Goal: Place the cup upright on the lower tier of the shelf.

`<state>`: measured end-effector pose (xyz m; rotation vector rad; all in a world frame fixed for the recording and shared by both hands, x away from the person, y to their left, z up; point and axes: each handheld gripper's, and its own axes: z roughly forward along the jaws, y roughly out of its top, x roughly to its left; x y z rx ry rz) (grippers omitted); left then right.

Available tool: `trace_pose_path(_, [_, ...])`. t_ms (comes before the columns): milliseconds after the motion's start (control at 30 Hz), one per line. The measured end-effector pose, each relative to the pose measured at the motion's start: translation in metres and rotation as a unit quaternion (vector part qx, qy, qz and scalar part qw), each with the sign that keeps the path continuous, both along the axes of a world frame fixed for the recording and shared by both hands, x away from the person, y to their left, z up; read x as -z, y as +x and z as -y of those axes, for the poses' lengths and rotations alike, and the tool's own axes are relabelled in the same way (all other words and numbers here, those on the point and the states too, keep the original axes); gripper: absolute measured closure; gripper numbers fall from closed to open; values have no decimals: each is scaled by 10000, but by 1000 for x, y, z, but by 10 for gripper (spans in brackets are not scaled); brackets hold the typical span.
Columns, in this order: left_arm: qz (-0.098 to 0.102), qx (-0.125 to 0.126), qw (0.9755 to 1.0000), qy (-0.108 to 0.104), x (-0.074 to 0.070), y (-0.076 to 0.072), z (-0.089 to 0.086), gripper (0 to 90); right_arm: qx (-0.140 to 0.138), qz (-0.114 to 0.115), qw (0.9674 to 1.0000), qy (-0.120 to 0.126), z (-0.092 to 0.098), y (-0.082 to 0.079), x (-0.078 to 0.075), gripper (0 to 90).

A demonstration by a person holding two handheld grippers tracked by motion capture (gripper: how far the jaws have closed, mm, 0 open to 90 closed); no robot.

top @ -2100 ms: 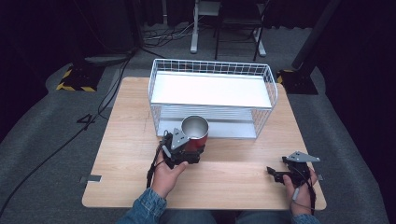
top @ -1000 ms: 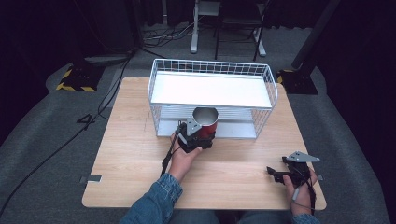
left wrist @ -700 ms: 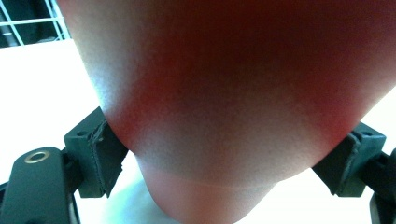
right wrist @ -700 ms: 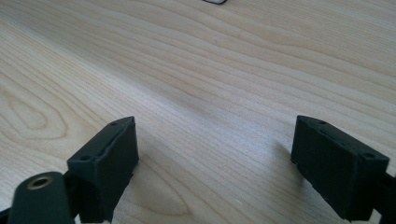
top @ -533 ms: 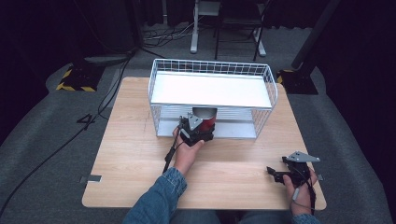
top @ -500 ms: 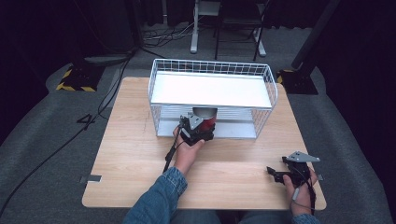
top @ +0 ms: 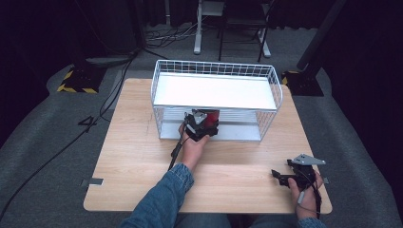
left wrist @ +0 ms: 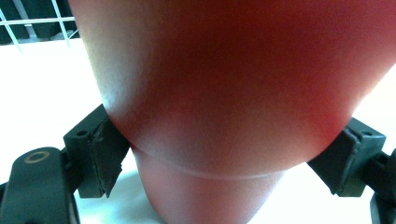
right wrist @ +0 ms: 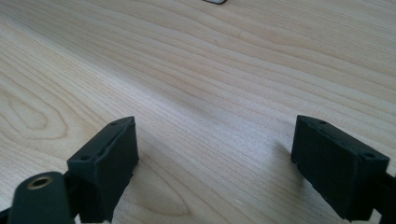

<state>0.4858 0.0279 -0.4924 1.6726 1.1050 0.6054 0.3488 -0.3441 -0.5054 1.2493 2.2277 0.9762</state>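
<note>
Cup, red, sits pinched in left gripper at the wire rack's lower shelf opening. Step: placing it inside; next probably set down, then release. Right gripper rests spread on table, idle.

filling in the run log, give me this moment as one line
left hand-held gripper: shut on red cup | cup: at lower shelf of wire rack | right hand-held gripper: open, over table
</note>
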Motion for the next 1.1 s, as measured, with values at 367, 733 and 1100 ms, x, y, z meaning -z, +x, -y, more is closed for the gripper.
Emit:
trace_pose_path(367, [-140, 40, 9996, 227, -2, 3, 0, 145, 12, 13, 10000, -7, 0, 0, 0, 151])
trace_pose_path(733, [-190, 30, 9998, 111, -2, 2, 0, 142, 25, 2, 10000, -11, 0, -1, 0, 151])
trace_pose_path(1100, [-375, 160, 9992, 17, -3, -9, -8, 150, 25, 1, 10000, -11, 0, -1, 0, 151])
